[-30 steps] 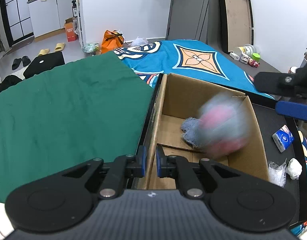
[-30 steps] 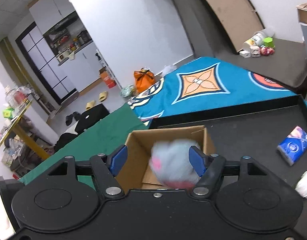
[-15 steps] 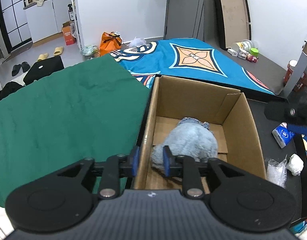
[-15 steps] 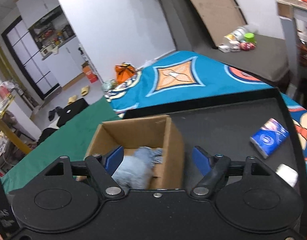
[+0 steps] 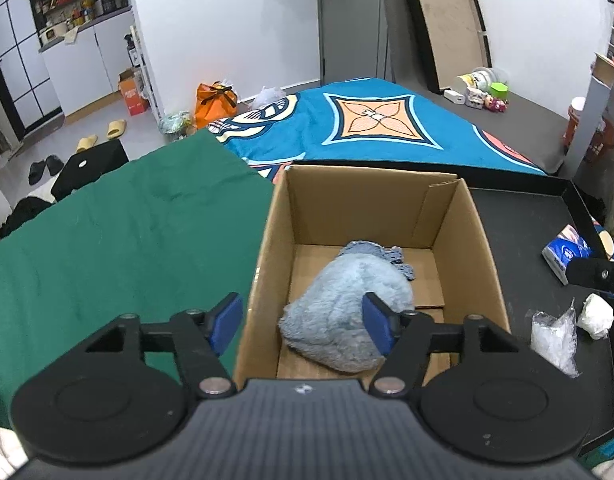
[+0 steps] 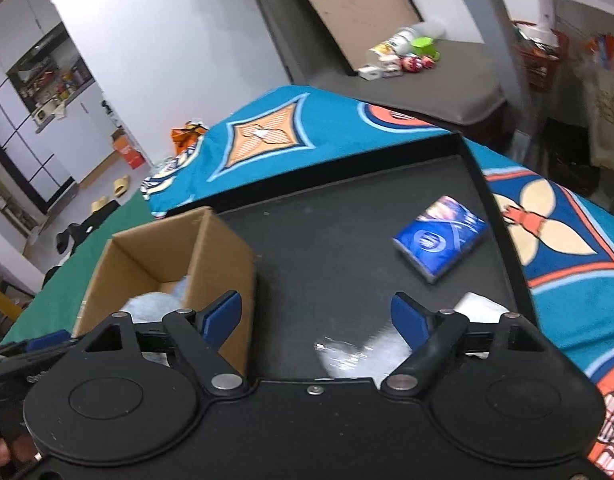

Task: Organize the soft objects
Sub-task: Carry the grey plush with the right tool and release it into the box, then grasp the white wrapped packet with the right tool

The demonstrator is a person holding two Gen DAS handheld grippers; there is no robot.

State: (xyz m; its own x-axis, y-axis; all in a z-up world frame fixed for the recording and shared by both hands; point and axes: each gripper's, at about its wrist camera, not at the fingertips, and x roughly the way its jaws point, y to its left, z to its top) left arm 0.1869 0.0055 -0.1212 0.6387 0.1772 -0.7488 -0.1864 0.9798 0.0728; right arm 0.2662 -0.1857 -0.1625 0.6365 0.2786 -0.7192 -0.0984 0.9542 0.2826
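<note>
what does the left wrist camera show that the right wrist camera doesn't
Only the left wrist view shows the fluffy grey plush in full and the blue cloth under it, lying on the floor of the cardboard box.

Only the right wrist view shows the right tongs opening over the black tray, nothing between them.

Both show the box, the blue tissue pack, the crumpled clear plastic and the teal patterned blanket.

Even, bright indoor light in both views; source not visible. Left wrist view sharp, shadows soft inside the cardboard box (image 5: 459, 216). Right wrist view motion-blurred, worst at 3 o'clock and on the crinkled plastic (image 6: 359, 350) at 6 o'clock. Strong fisheye bending toward all edges; walls curve.
</note>
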